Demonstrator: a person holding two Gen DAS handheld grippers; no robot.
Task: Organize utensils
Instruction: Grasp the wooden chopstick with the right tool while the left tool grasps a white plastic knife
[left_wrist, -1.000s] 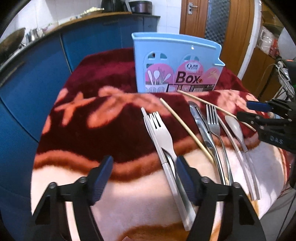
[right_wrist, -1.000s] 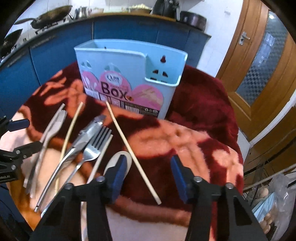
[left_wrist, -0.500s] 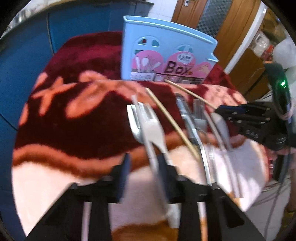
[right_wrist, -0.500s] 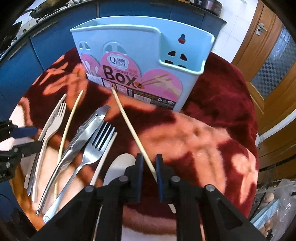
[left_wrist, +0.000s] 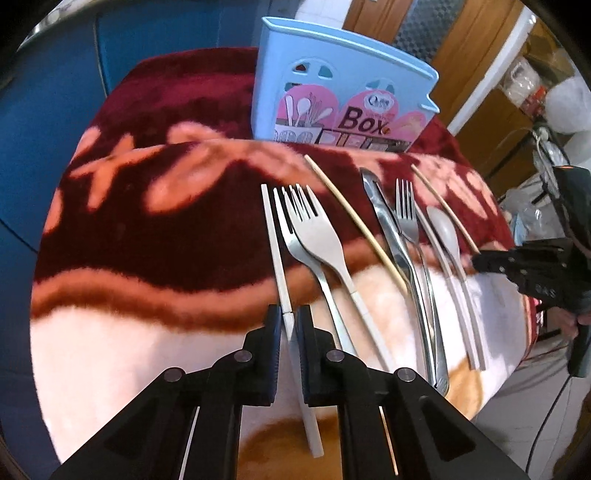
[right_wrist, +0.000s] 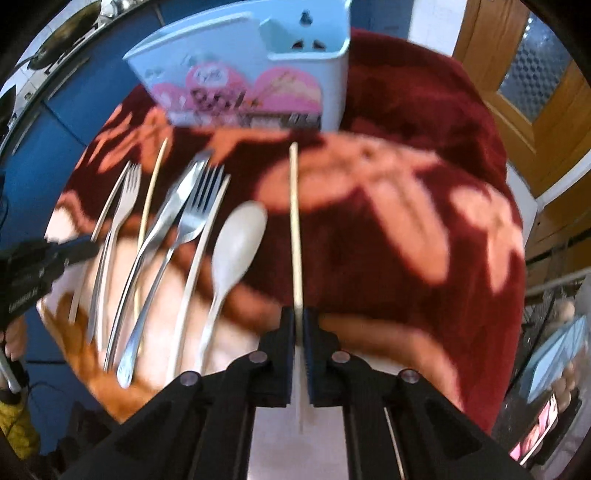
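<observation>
Blue cabinets (left_wrist: 55, 92) stand behind the blanket-covered table (left_wrist: 147, 229), with a wooden door (right_wrist: 524, 74) on the right.

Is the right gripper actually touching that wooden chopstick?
Touching. The right wrist view shows the right gripper with both pads closed against the wooden chopstick, no gap either side.

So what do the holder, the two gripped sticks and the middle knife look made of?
Holder: pale blue moulded plastic, cut-outs. Left stick: off-white, matte, squared, probably plastic. Right stick: tan, round, likely wood or bamboo. Knife: shiny, reflective, apparently steel.
</observation>
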